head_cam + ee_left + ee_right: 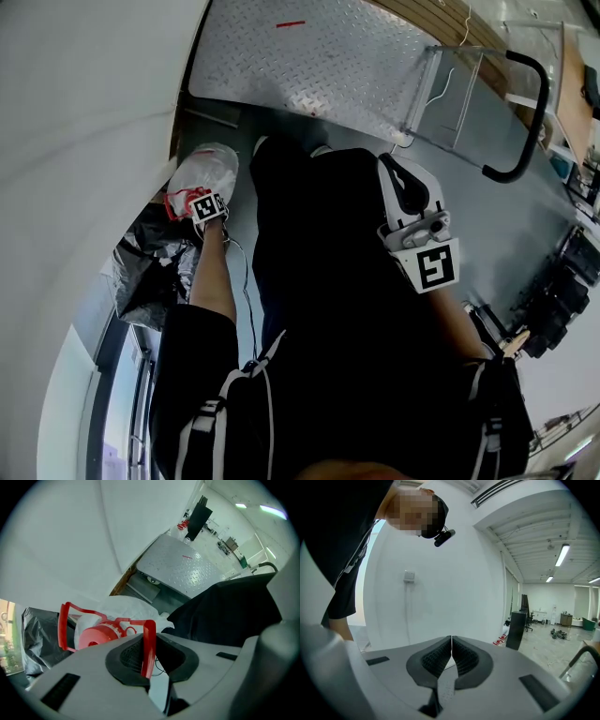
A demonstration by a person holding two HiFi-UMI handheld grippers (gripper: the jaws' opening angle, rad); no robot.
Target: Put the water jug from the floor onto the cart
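1. A grey floor (525,216) runs under the cart (319,56), which has a studded metal deck and a black push bar (530,112) at one end; a curved white wall (84,141) rises beside the cart, at the end away from the push bar
2. The water jug (208,167) stands on the floor just off the cart's near corner, close to that wall and not on the deck
3. A crumpled black bag (145,267) lies beside the jug, on the side farther from the cart
4. The left tongs (149,656) point down over the jug and are drawn in narrow on its red handle (63,625): one strip of the handle is pinched between the pads, with the red cap (93,637) just beyond them
5. The right tongs (451,656) are closed pad to pad with nothing between them, held well apart from the jug, nearer the cart's push-bar end
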